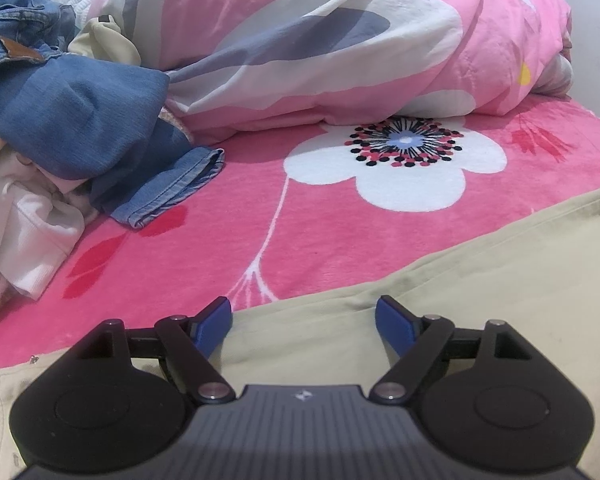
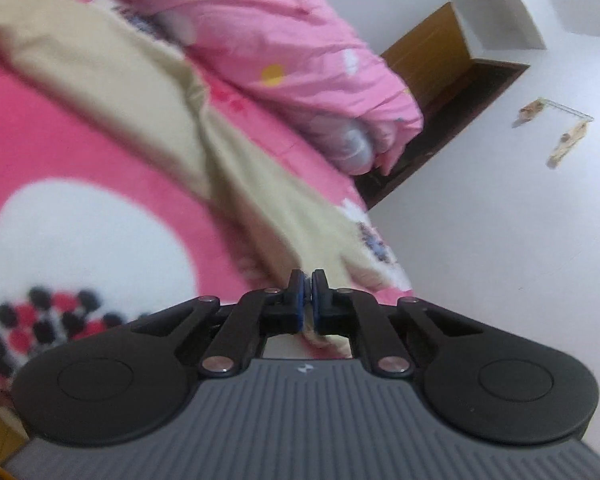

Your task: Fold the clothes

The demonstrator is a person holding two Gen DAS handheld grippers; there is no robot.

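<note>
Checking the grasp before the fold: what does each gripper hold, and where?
Right gripper pinches the beige garment at its near edge. Left gripper is open, holding nothing.

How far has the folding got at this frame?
Done: no folded garment shows. In hand: the right tool is shut on an edge of the beige garment; the left tool hangs open over it. Left: folding it, then the jeans and white clothes heaped beside.
</note>
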